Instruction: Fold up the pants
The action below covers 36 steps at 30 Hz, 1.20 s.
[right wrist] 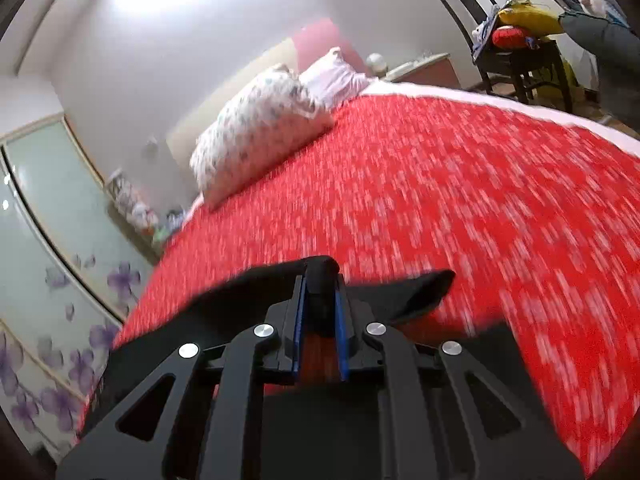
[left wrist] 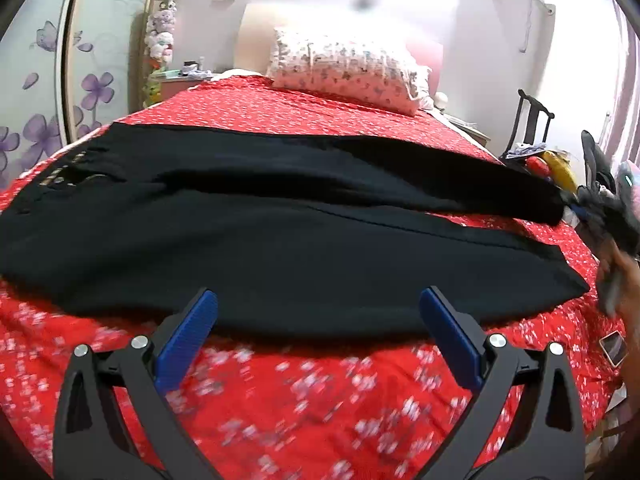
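Black pants (left wrist: 280, 236) lie across the red flowered bedspread (left wrist: 304, 396), waist at the left and both legs running right. My left gripper (left wrist: 318, 296) hovers open at the near edge of the pants, blue pads wide apart with nothing between them. At the right edge of the left wrist view, my right gripper (left wrist: 600, 204) shows blurred at the hem of the far leg, next to a person's hand (left wrist: 624, 276). The right wrist view shows my right gripper (right wrist: 320, 280) shut on a bunch of the black pants (right wrist: 320, 276), lifted over the bedspread (right wrist: 460, 200).
A flowered pillow (left wrist: 344, 68) lies at the head of the bed. A dark chair (right wrist: 516, 56) piled with things stands beyond the bed's far right side. A phone (left wrist: 614, 346) lies near the bed's right edge. A wardrobe with purple flowers (left wrist: 40, 120) lines the left.
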Each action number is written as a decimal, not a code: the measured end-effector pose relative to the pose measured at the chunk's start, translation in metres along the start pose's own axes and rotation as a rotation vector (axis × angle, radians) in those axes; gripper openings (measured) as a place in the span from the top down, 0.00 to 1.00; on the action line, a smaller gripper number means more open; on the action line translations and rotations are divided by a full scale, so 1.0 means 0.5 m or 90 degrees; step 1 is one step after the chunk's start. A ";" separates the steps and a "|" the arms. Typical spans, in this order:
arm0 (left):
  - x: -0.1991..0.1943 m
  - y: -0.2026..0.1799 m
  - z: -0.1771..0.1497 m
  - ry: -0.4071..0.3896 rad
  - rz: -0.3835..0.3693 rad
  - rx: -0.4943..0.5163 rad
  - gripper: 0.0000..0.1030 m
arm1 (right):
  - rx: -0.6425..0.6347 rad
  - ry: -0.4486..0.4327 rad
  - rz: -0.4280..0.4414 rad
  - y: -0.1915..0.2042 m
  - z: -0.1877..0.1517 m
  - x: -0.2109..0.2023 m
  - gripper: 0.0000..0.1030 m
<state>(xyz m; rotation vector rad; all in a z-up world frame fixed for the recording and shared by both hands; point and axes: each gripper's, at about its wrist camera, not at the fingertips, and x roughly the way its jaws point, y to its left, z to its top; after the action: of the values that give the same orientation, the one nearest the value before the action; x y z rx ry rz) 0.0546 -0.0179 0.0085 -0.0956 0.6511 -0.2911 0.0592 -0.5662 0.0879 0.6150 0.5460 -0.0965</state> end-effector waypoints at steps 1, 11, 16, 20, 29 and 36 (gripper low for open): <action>-0.016 0.011 0.002 -0.004 -0.001 -0.005 0.02 | -0.005 0.009 -0.015 0.000 -0.024 -0.015 0.87; -0.120 0.085 0.024 -0.067 -0.038 -0.097 0.02 | 0.056 0.131 -0.125 0.004 -0.126 -0.062 0.81; -0.136 0.108 0.020 -0.086 -0.007 -0.148 0.02 | 0.252 0.134 -0.003 -0.004 -0.119 -0.082 0.47; -0.143 0.121 0.019 -0.075 -0.035 -0.186 0.02 | 0.368 0.152 0.024 0.007 -0.134 -0.036 0.47; -0.146 0.134 0.013 -0.052 -0.031 -0.169 0.02 | 0.490 0.102 -0.054 -0.019 -0.162 0.030 0.58; -0.149 0.129 0.009 -0.051 -0.027 -0.165 0.02 | 0.446 0.047 -0.047 -0.038 -0.122 0.018 0.95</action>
<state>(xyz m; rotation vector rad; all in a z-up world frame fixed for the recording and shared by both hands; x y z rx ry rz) 0.0164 0.0655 0.0442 -0.3679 0.6052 -0.2409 0.0344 -0.5464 0.0318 1.2832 0.6052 -0.3448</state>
